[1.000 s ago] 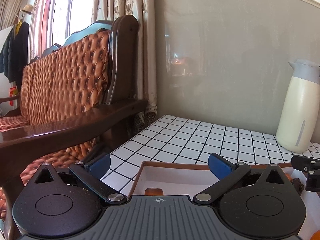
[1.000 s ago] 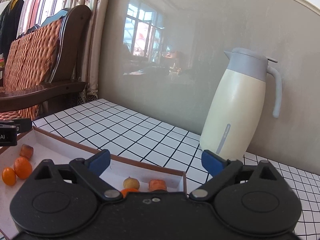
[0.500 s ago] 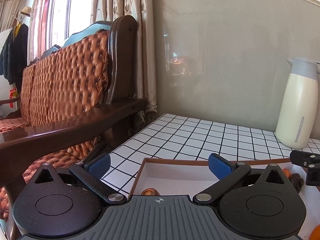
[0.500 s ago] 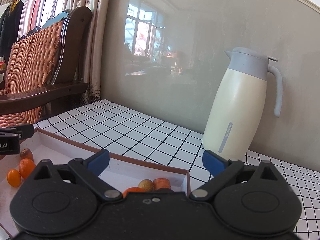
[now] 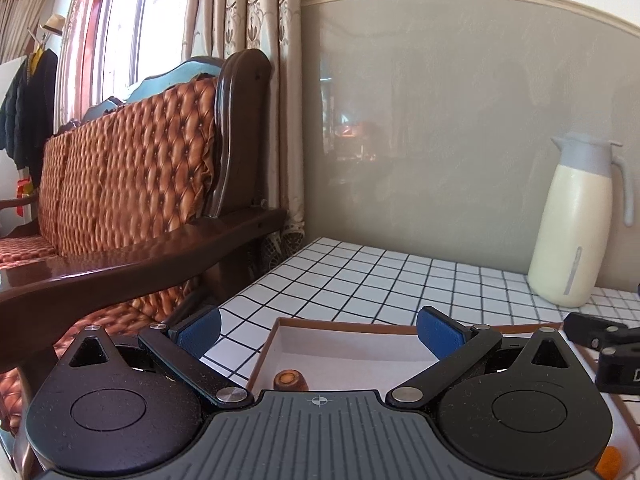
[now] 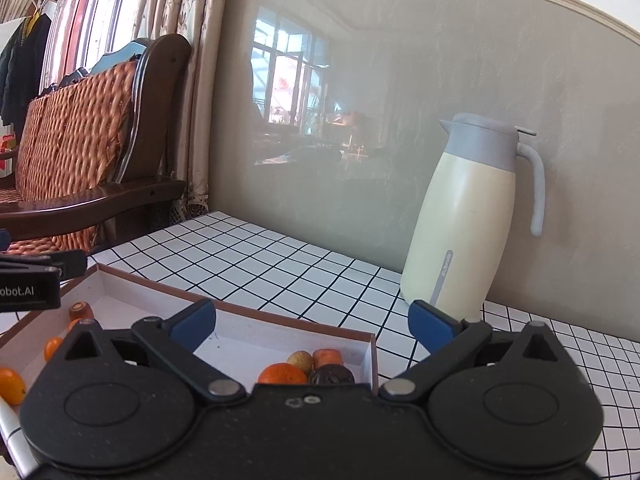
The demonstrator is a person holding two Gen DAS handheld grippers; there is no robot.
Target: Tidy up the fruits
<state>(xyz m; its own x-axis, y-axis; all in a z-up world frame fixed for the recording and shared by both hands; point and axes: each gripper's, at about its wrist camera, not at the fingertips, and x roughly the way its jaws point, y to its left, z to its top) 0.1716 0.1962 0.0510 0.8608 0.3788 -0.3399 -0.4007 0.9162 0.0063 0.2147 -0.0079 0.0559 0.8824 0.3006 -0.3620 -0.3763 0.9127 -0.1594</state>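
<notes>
A shallow white box with a brown rim (image 6: 280, 322) (image 5: 340, 325) lies on the tiled table. In its right corner sit an orange (image 6: 282, 374), a small yellowish fruit (image 6: 299, 360), an orange-red piece (image 6: 328, 357) and a dark brown fruit (image 6: 331, 375). At its left end lie a brown piece (image 6: 81, 311) (image 5: 290, 380) and small oranges (image 6: 11, 384). My right gripper (image 6: 312, 326) hangs open above the right corner, nothing between its blue pads. My left gripper (image 5: 318, 332) hangs open over the left end, empty; its side shows in the right wrist view (image 6: 36, 280).
A cream jug with a grey lid (image 6: 464, 220) (image 5: 572, 224) stands at the back of the table against the grey wall. A wooden sofa with orange quilted padding (image 5: 132, 184) runs along the table's left edge. Curtains hang in the corner.
Both grippers have drawn back and risen a little, so more of the box and its fruit shows. The right gripper's jaws have widened slightly.
</notes>
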